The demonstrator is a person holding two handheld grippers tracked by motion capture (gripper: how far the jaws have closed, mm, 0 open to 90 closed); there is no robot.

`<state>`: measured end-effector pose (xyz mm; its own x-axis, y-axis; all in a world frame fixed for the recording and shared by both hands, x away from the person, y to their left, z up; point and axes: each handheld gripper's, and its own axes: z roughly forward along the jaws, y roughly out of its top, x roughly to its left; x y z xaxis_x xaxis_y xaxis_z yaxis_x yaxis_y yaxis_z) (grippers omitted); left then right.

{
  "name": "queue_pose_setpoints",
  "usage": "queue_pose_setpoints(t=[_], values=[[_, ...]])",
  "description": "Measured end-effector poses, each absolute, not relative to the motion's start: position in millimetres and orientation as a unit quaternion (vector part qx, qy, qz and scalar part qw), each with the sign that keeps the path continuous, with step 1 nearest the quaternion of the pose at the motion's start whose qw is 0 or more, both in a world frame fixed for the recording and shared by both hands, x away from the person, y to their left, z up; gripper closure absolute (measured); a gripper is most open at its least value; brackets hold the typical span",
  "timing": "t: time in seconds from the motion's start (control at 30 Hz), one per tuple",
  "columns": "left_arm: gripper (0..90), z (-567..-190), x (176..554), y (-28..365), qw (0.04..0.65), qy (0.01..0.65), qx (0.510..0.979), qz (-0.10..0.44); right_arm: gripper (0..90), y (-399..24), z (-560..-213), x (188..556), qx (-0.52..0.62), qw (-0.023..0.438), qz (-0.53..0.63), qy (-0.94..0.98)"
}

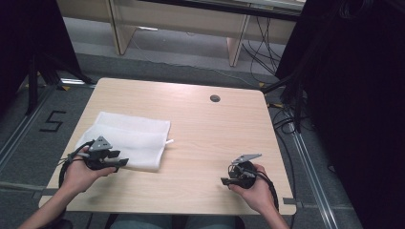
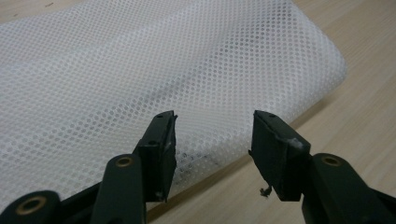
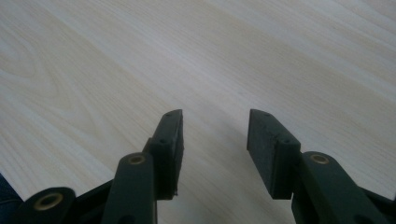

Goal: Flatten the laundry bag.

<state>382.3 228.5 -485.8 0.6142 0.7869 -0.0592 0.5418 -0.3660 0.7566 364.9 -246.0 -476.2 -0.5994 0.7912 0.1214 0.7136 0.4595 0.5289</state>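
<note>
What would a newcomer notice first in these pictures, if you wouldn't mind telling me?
A white mesh cloth, folded flat, lies on the left part of the pale wooden table. The left tool sits at the cloth's near edge with its jaws open, the mesh just ahead of them. The right tool, also open, is held over bare wood at the near right.

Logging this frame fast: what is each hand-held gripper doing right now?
Left hand-held gripper: open, holding nothing, jaws at the edge of the mesh cloth.
Right hand-held gripper: open, empty, over bare table.
</note>
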Motion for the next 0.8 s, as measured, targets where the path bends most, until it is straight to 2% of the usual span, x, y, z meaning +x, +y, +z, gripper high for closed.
queue_pose_setpoints(t=[0.07,0.17,0.3,0.4,0.5,0.53,0.57,0.6,0.8], values=[[52.1,-484.0,383.5,229.2,0.39,0.41,0.809,0.162,56.9,-247.6,-477.0,365.9,0.438,0.074,0.272,0.854],[61.1,-481.4,383.3,230.3,0.384,0.405,0.81,0.179,57.0,-248.5,-479.8,367.8,0.432,0.083,0.288,0.851],[76.7,-474.0,380.8,234.8,0.385,0.423,0.796,0.196,57.4,-249.1,-477.4,368.6,0.434,0.078,0.28,0.853],[88.7,-461.3,378.9,246.0,0.363,0.43,0.796,0.223,60.7,-245.8,-476.6,366.4,0.44,0.072,0.277,0.851],[89.7,-456.5,379.9,251.3,0.362,0.446,0.783,0.239,65.1,-245.0,-474.9,367.3,0.43,0.079,0.271,0.858],[89.7,-455.4,382.7,258.8,0.366,0.468,0.765,0.249,69.9,-241.8,-471.1,365.8,0.433,0.074,0.262,0.859],[89.8,-455.4,382.7,258.8,0.366,0.468,0.765,0.249,69.9,-241.8,-471.1,365.8,0.433,0.074,0.262,0.859],[89.8,-454.4,386.4,270.9,0.348,0.487,0.759,0.256,74.8,-240.4,-469.1,365.6,0.424,0.076,0.26,0.865],[89.8,-461.3,399.5,294.6,0.318,0.535,0.739,0.256,81.0,-235.9,-468.5,363.9,0.432,0.068,0.252,0.863]])
